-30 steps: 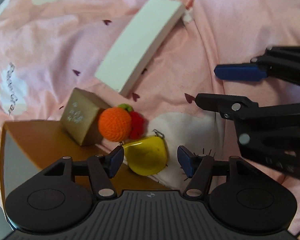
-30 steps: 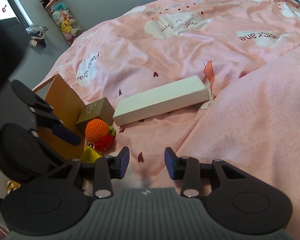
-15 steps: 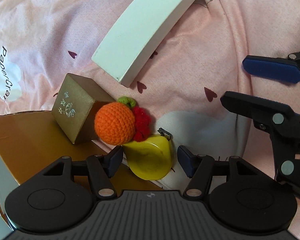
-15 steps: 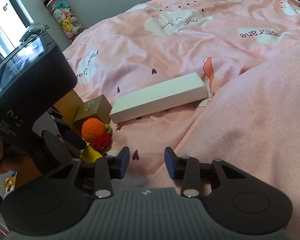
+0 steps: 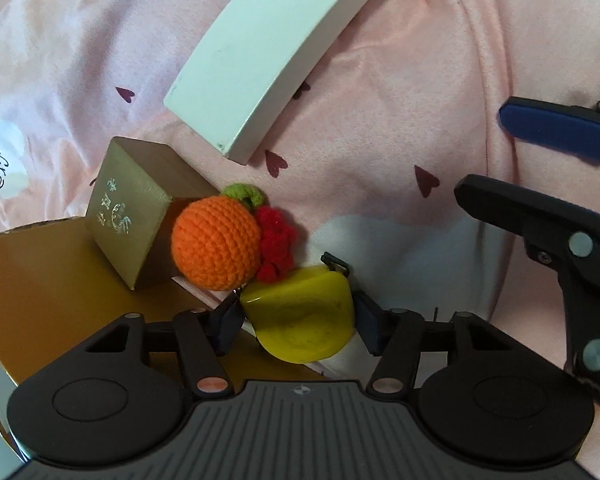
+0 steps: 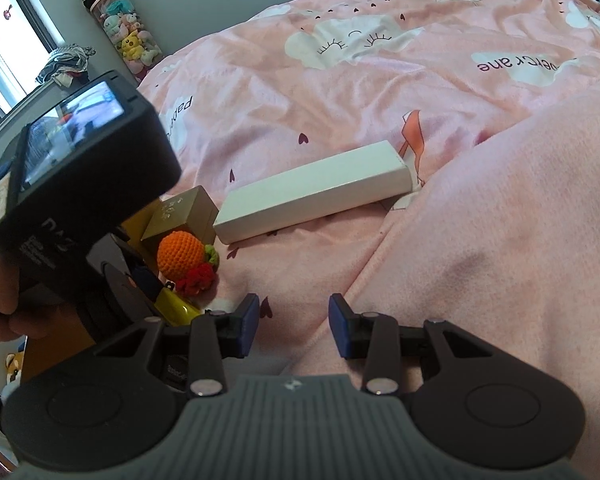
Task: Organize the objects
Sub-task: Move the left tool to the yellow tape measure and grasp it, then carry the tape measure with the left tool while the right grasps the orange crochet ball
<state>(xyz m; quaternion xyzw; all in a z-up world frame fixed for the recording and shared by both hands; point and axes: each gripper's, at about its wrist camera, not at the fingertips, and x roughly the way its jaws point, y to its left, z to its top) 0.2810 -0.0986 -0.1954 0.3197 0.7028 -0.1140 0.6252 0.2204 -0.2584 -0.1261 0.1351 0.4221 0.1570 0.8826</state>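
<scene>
While the right claw (image 6: 293, 325) hangs open, the left claw (image 5: 296, 316) grips the yellow pendant (image 5: 300, 320) over the orange box (image 5: 40, 280).

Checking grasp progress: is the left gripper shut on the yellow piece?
Cannot tell: left gripper has a pad at each side of the yellow piece; contact unclear.

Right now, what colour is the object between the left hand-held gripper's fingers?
Yellow: the pear-shaped object, shown best in the left wrist view.
</scene>
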